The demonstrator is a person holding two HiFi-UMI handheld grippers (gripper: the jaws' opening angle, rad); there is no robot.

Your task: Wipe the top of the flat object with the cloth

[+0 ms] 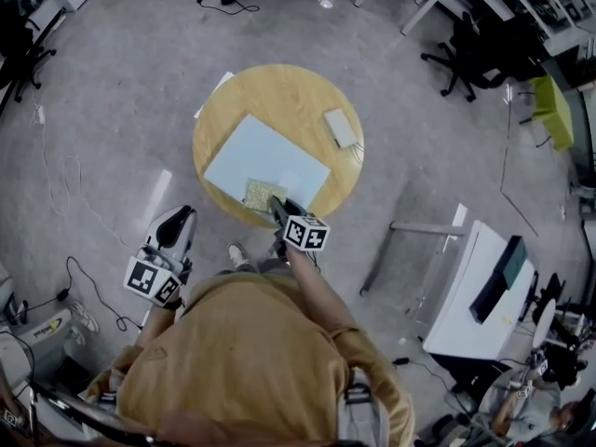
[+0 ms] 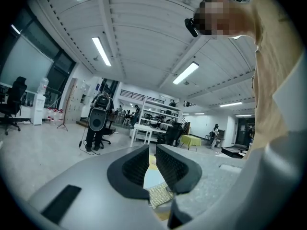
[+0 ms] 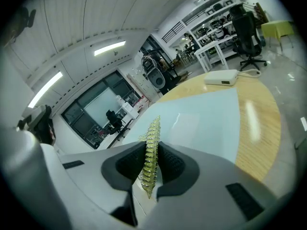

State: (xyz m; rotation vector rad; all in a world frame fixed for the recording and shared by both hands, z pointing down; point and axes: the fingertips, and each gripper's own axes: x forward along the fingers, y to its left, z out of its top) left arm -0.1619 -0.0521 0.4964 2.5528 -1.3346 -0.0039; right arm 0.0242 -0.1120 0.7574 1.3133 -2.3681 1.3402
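Note:
A pale blue flat board (image 1: 265, 156) lies on a round wooden table (image 1: 279, 91). A yellow-green knobbly cloth (image 1: 261, 192) rests on the board's near edge. My right gripper (image 1: 277, 203) is shut on the cloth; in the right gripper view the cloth (image 3: 152, 147) stands on edge between the jaws, with the board (image 3: 201, 114) beyond. My left gripper (image 1: 183, 215) hangs off the table at the lower left, pointing toward it. Its jaws (image 2: 150, 164) are shut on nothing, and the cloth (image 2: 160, 194) shows past them.
A white box (image 1: 341, 127) with a cable sits on the table's far right side, also in the right gripper view (image 3: 221, 77). A white desk (image 1: 475, 287) stands at the right, an office chair (image 1: 466, 45) at the upper right. Cables lie on the floor at the left.

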